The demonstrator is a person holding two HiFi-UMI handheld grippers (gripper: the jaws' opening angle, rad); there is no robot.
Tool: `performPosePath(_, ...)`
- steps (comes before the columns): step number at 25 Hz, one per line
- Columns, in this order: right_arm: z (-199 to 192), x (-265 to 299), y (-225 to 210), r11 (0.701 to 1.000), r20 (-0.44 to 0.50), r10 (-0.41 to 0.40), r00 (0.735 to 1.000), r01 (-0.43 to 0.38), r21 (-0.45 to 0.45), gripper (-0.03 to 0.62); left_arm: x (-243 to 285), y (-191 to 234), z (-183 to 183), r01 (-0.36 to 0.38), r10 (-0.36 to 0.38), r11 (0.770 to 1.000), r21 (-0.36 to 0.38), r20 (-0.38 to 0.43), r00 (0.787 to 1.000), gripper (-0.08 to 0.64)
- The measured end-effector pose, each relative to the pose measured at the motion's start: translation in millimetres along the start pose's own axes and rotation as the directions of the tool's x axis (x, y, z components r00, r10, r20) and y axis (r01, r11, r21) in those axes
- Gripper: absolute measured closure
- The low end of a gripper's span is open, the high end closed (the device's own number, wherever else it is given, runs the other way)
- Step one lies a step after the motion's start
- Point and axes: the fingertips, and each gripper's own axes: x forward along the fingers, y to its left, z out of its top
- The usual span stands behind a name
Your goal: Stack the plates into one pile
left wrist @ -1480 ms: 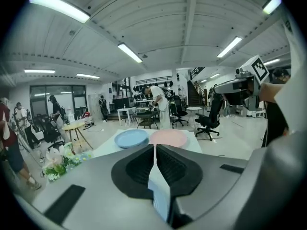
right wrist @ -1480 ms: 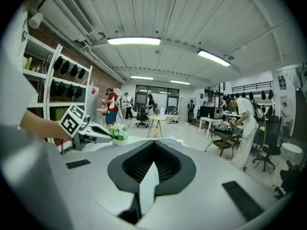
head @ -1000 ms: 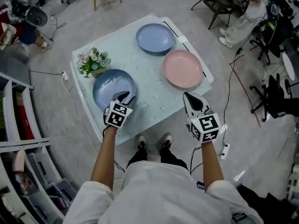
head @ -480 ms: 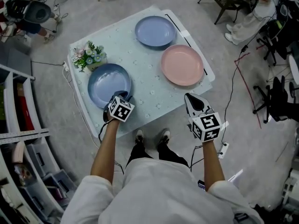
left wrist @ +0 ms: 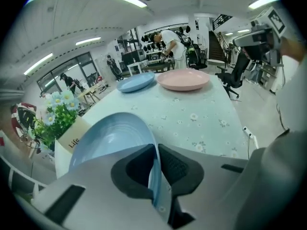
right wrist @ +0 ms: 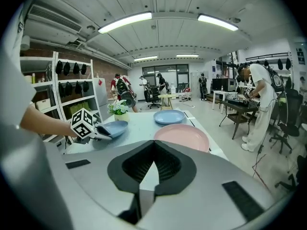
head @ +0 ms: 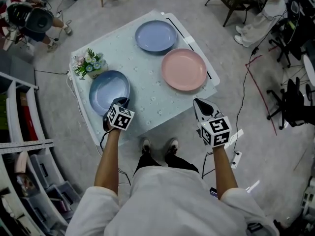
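Observation:
A blue plate (head: 109,91) lies at the table's near left corner. My left gripper (head: 123,102) has just been closing and now pinches that plate's near rim (left wrist: 152,176); the blue plate (left wrist: 110,138) fills the left gripper view. A pink plate (head: 184,69) lies at the right of the table and a second blue plate (head: 156,36) at the far side. My right gripper (head: 199,102) hangs just off the table's near right edge, shut with nothing in it; in the right gripper view its pads (right wrist: 165,164) meet in front of the pink plate (right wrist: 182,137).
A small pot of flowers (head: 87,64) stands just beyond the held plate. The table (head: 142,77) has a pale flowered cloth. White shelving runs along the left, office chairs and cables on the floor at the right, and people stand further off.
The left gripper has sunk onto the near blue plate's rim and its jaws have closed on it. The right gripper has shifted slightly towards the table's near edge.

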Motion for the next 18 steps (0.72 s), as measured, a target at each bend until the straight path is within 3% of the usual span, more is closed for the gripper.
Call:
performPosePath(7, 12, -20, -24, 0.999, 0.044, 0.022, 0.999, -0.023, 0.023, 0.578, -57, 15, 70, -0.003, 0.035, 0.986, -0.167, 0.188, 0.981, 0.518)
performPosePath(10, 17, -36, -34, 1.000, 0.067, 0.022, 0.997, -0.023, 0.020, 0.578, -82, 6, 107, 0.027, 0.024, 0.983, -0.182, 0.271, 0.962, 0.514)
performPosePath(13, 19, -50, -45, 0.999, 0.089, 0.011, 0.996, -0.014, 0.031, 0.578, -99, -14, 148, 0.047, -0.009, 0.993, -0.104, 0.340, 0.941, 0.514)
performPosePath(18, 15, -65, -64, 0.998, 0.102, -0.030, 0.994, 0.025, 0.053, 0.578, -102, -58, 207, 0.056, -0.102, 0.990, 0.129, 0.384, 0.918, 0.514)
